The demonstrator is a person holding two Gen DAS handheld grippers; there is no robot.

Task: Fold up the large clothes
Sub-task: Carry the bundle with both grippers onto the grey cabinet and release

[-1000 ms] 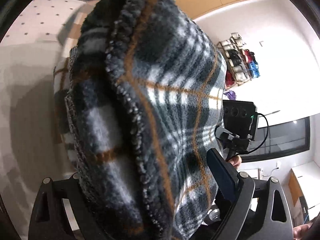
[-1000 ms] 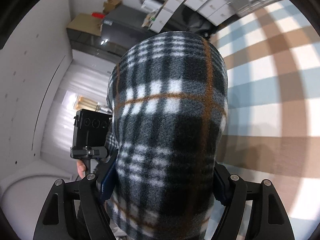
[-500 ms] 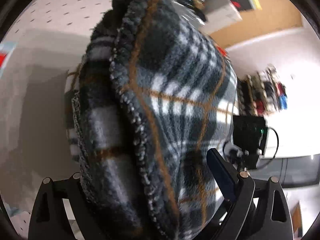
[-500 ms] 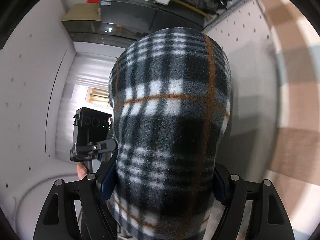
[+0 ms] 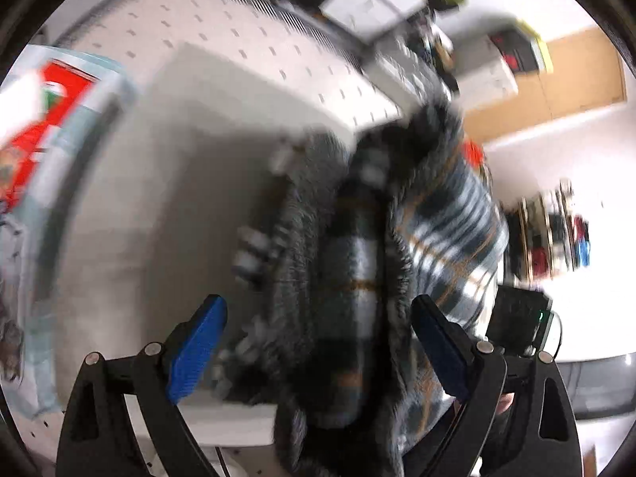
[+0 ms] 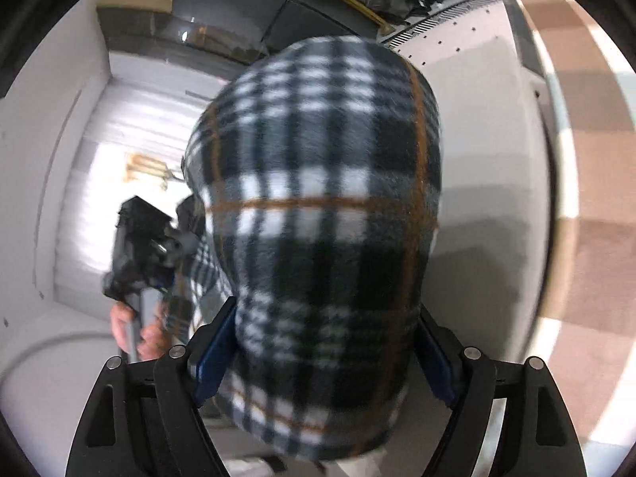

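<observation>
Two wrist views share one plaid fleece garment [image 5: 357,270], and both are partly blocked by it. In the left wrist view, heavy blur smears the red-printed item [image 5: 47,119] at the far left edge; what it is cannot be made out. The white perforated table [image 5: 167,167] fills the left and centre. The left gripper [image 5: 318,334] stands with jaws spread wide: its left blue pad [image 5: 194,353] is clear of the cloth, while the garment bunches against the right pad, its lower part hanging out of frame. A shelf of coloured items [image 5: 556,230] at the right is too blurred to read.

In the right wrist view, a hand [image 6: 139,330] at lower left grips the other gripper's handle, half hidden behind cloth. The right gripper [image 6: 326,349] has the fleece [image 6: 326,206] bulging between its jaws, which are opening; both pads are still touching the cloth's sides. The bundle hides most of the table [image 6: 489,159] behind it. A checked floor [image 6: 588,198] shows at the right edge.
</observation>
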